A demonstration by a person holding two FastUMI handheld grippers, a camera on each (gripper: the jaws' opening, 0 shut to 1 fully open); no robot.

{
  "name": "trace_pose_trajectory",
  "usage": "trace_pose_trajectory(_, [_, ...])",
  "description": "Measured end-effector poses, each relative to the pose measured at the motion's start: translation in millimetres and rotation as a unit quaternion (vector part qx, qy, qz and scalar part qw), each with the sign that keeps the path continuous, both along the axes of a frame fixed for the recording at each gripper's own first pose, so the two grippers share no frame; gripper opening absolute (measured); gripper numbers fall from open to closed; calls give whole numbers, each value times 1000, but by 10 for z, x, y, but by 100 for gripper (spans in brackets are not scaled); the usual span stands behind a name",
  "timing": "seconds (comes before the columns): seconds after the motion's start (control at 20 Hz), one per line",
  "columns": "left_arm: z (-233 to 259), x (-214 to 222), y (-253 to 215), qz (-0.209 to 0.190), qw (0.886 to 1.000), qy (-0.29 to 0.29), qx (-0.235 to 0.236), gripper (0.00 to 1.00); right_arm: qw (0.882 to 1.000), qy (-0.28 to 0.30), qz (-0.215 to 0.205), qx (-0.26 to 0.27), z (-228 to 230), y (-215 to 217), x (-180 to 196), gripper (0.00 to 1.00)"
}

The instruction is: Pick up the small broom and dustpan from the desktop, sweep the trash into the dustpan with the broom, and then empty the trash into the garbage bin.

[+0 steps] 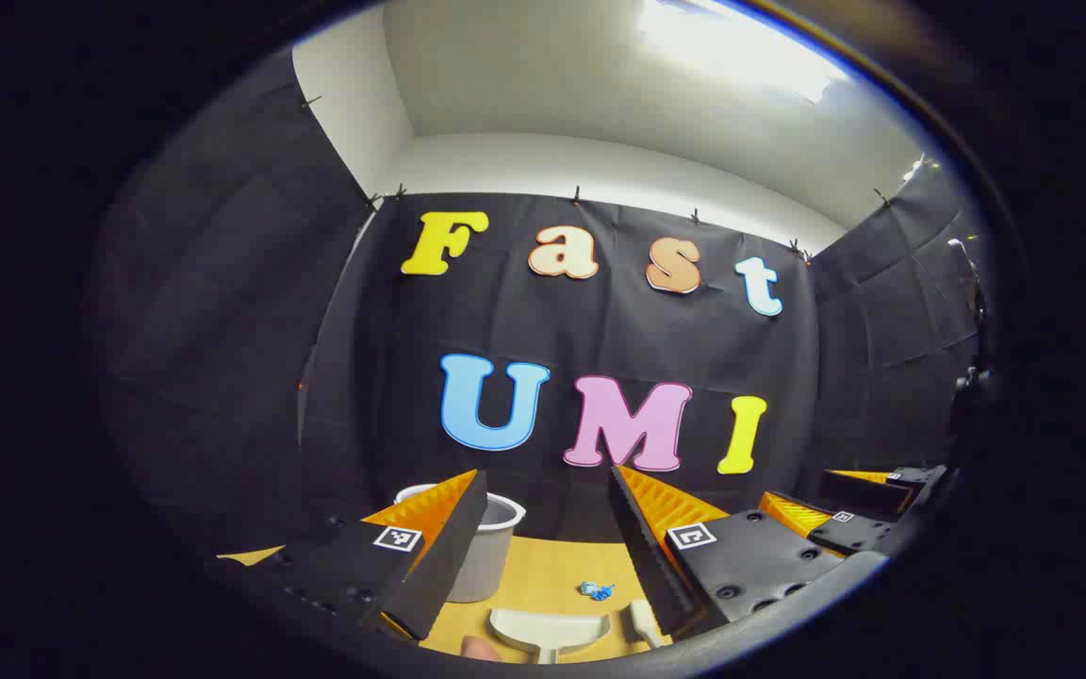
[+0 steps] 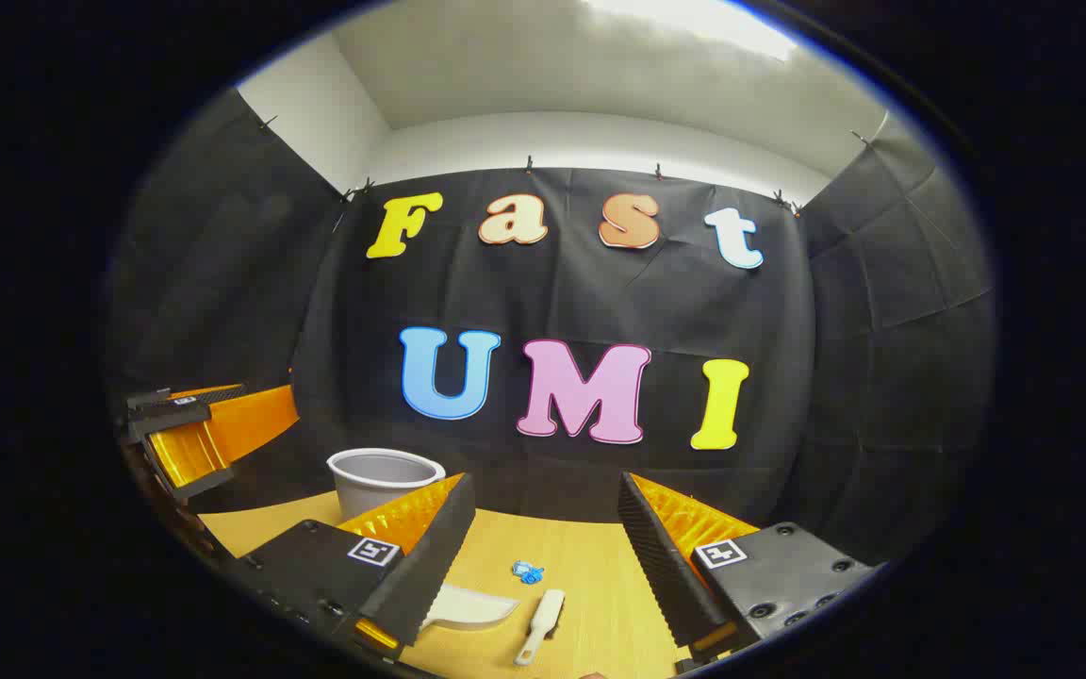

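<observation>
Dustpan (image 1: 548,630) and broom (image 1: 645,622) lie apart; trash (image 1: 597,591) beyond them.

A wooden surface (image 2: 590,575) runs back to the black cloth wall (image 2: 552,292), which closes the booth behind and on both sides. Above the cloth wall a white wall (image 2: 590,141) rises to a ceiling light (image 1: 741,42).
</observation>
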State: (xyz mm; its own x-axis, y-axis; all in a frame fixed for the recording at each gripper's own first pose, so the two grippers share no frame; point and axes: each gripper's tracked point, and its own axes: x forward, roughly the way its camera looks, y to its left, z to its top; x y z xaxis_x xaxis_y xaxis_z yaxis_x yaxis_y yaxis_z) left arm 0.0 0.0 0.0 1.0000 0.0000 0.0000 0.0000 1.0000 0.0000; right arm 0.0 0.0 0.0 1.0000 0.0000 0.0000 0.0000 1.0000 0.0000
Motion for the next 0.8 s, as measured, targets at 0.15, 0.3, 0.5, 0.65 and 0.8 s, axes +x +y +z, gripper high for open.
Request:
trace_pose_trajectory(0.15, [-138, 30, -24, -6, 999, 33, 14, 77, 1000, 24, -11, 9, -134, -20, 10, 98])
trace_pose_trajectory(0.3, [-140, 10, -94, -23, 999, 39, 27, 77, 999, 31, -23, 20, -155, -48, -8, 97])
trace_pose_trajectory(0.5, [-227, 15, -61, -7, 997, 49, 61, 77, 998, 37, -26, 32, -189, -32, -27, 98])
trace_pose_trajectory(0.65, [-318, -61, -154, -22, 996, 63, 56, 77, 998, 38, -28, 31, -194, -12, -60, 95])
trace_pose_trajectory(0.8, [-406, -108, -230, -41, 995, 77, 55, 77, 998, 43, -29, 25, -225, -21, -106, 97])
